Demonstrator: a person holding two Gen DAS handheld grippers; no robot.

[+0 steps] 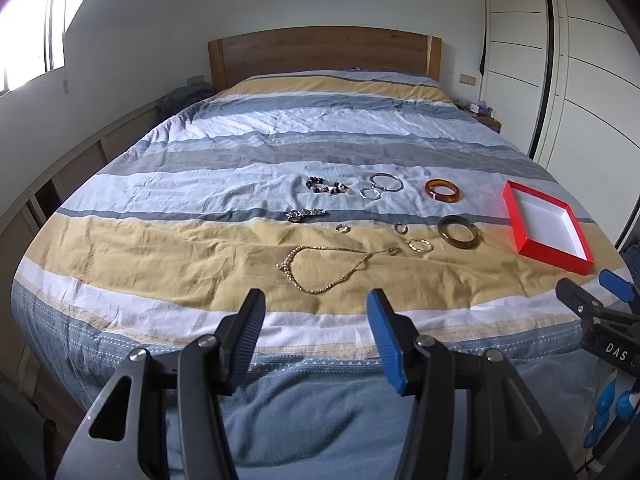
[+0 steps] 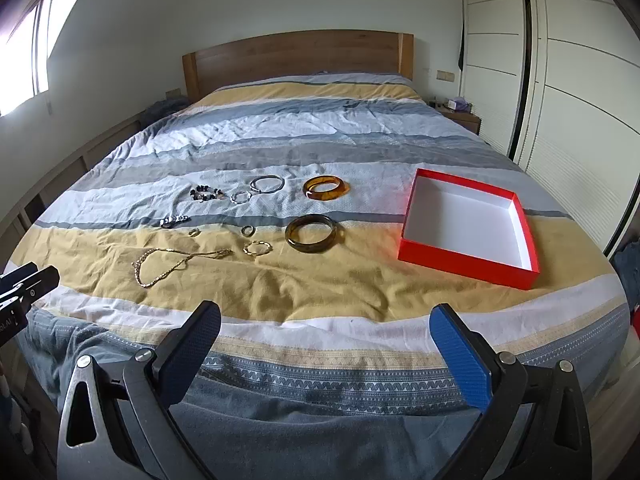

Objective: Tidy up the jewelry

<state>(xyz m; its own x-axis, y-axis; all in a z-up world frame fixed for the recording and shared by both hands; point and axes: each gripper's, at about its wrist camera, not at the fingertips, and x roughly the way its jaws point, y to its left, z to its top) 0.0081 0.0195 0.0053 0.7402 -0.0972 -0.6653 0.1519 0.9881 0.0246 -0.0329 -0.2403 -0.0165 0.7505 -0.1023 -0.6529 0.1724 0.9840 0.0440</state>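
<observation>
Jewelry lies spread on a striped bed. A gold necklace (image 1: 328, 266) (image 2: 176, 264) is nearest. An amber bangle (image 1: 442, 191) (image 2: 326, 188), a dark olive bangle (image 1: 459, 232) (image 2: 311, 233), a silver bangle (image 1: 386, 182) (image 2: 267, 184), a bead bracelet (image 1: 328, 186) (image 2: 206, 193), a watch (image 1: 304, 214) (image 2: 173, 221) and small rings (image 1: 420, 245) (image 2: 257, 248) lie beyond. An empty red box (image 1: 546, 228) (image 2: 468, 226) with a white inside sits at the right. My left gripper (image 1: 316, 304) and right gripper (image 2: 326, 320) are both open and empty, above the bed's near edge.
A wooden headboard (image 1: 324, 54) stands at the far end. White wardrobe doors (image 2: 560, 80) line the right side. A window (image 1: 32, 32) and low shelving are on the left. A nightstand (image 2: 460, 114) stands by the far right corner.
</observation>
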